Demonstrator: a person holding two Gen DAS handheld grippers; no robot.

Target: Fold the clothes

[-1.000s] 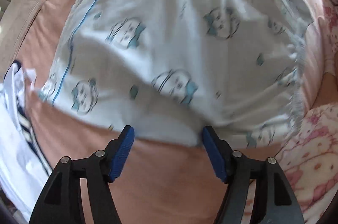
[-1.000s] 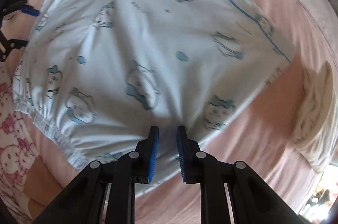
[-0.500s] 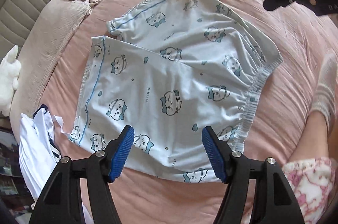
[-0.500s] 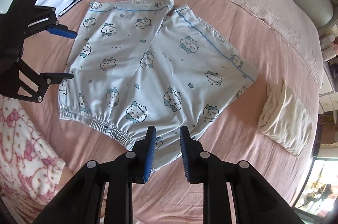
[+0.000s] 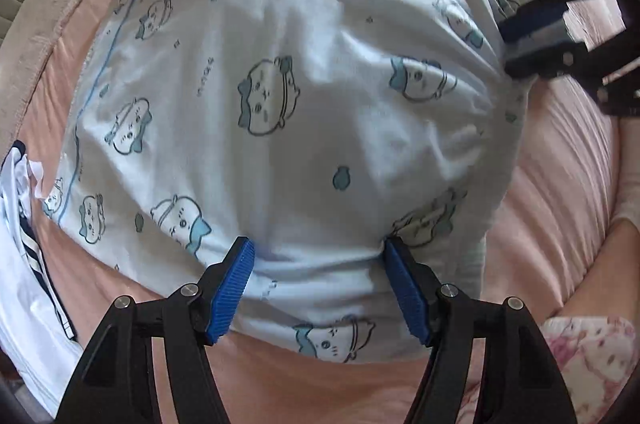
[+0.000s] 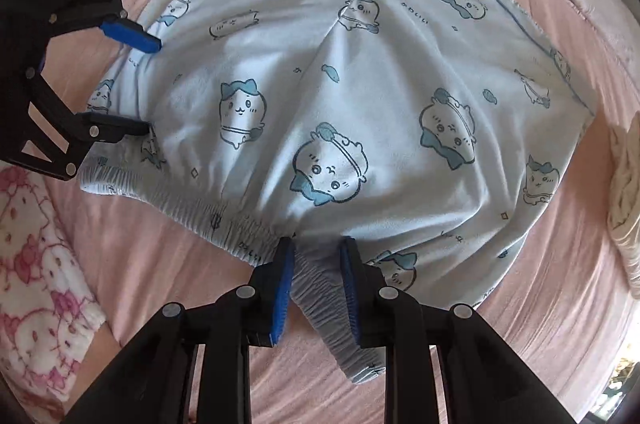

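My left tongs point(image 5: 316, 284) gape wide over pale-blue cartoon-print cotton shorts point(image 6: 340, 95), right tongs point(image 6: 316, 284) just been opening, waistband btwn unpinched.

Pale-blue cartoon-print shorts point(image 6: 320, 83), pink bedsheet point(image 6: 540, 324)

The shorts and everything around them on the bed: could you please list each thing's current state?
Printed shorts: spread flat, unfolded, waistband toward the grippers.
Left gripper: open, astride the shorts' edge.
Right gripper: jaws just been opening, waistband between them.
Cream cloth: folded, lying aside.
White garment: crumpled, unfolded.
Pink sheet: wrinkled.
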